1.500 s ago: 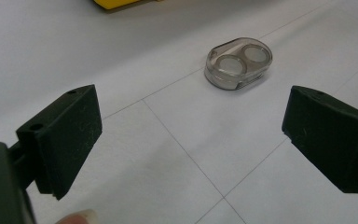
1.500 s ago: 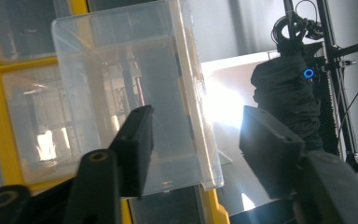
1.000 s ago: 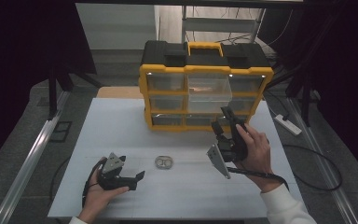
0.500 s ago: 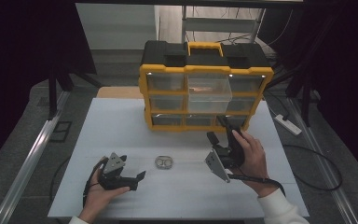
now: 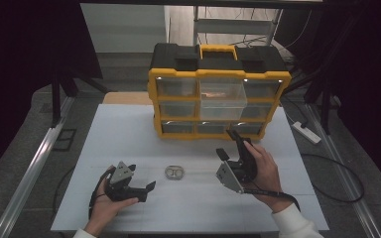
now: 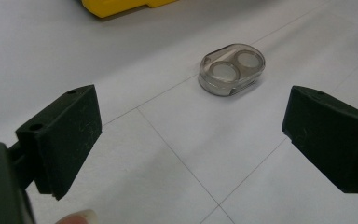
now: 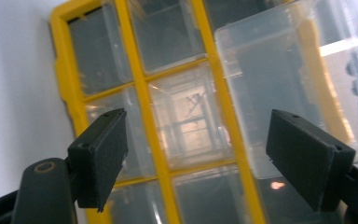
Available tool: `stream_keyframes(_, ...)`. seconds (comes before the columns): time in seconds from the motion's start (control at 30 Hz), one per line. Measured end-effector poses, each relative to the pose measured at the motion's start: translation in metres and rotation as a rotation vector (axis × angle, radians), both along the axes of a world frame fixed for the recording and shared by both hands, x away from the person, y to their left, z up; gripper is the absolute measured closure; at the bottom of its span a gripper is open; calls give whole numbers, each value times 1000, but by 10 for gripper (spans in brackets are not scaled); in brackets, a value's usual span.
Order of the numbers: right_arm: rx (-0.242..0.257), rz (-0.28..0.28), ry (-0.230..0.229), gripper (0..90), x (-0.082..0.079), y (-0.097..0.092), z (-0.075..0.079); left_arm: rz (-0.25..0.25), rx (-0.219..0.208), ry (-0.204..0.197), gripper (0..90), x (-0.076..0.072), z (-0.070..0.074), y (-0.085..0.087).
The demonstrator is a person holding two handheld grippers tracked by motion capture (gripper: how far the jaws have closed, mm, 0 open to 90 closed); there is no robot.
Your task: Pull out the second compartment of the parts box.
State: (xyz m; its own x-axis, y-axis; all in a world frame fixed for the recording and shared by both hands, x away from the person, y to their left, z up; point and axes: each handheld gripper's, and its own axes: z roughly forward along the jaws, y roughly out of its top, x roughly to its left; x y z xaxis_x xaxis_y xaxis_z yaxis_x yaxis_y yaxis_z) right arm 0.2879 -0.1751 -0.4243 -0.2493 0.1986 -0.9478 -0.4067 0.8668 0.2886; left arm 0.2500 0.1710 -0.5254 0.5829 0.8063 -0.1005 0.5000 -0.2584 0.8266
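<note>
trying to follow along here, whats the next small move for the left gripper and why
Probably ease the left gripper forward toward the small clear two-well case: its jaws stand open and empty, the case lies loose on the white table just ahead, and a drawer already sticks out of the yellow organizer.

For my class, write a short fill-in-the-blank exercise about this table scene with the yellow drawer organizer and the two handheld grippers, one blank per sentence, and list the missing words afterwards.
1. The small clear case lies on the white ____, between the two grippers.
2. The drawer organizer has a frame coloured ____.
3. One clear drawer in the organizer's middle column is pulled ____.
4. The jaws of the left gripper stand ____, with nothing between them.

Missing words: table; yellow; out; open
</note>
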Motion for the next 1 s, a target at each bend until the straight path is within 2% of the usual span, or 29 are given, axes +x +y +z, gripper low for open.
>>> stream_keyframes(0.07, 15, 6, 42, 203, 1, 1, -4, -2, 5, 0, 55, 0, 0, 0)
stream_keyframes(0.1, 15, 6, 42, 203, 1, 1, -4, -2, 5, 0, 55, 0, 0, 0)
stream_keyframes(0.17, 16, 9, 74, 204, 3, 3, -9, -1, 3, 2, 54, -1, 0, -1)
stream_keyframes(0.5, 22, 18, 139, 203, 3, 7, -18, -3, 3, 6, 55, 0, 0, -2)
stream_keyframes(0.63, 40, 15, 200, 204, 4, 8, -20, -3, 4, 2, 55, -1, 0, -1)
stream_keyframes(0.67, 40, 15, 200, 204, 4, 8, -20, -3, 2, 3, 55, -1, 0, -1)
stream_keyframes(0.7, 52, 10, 233, 204, 4, 9, -20, -2, 2, 3, 55, -1, 0, -1)
stream_keyframes(0.77, 62, 18, 247, 205, 5, 8, -21, -3, 4, 3, 55, -1, 0, -1)
stream_keyframes(0.8, 72, 17, 269, 205, 5, 8, -21, -4, 4, 3, 55, -1, 0, -1)
stream_keyframes(0.83, 97, 26, 310, 206, 6, 8, -21, -3, 3, 3, 55, -1, 0, -1)
stream_keyframes(0.87, 97, 26, 310, 206, 6, 8, -21, -3, 0, 3, 55, -1, 0, -2)
stream_keyframes(0.9, 112, 24, 343, 207, 6, 7, -22, -3, 1, 3, 55, -1, 0, -2)
stream_keyframes(0.97, 130, 31, 360, 208, 7, 7, -22, -4, 0, 1, 55, -1, 0, -2)
stream_keyframes(1.0, 145, 35, 392, 210, 8, 7, -22, -4, 1, 1, 55, -1, 0, -2)
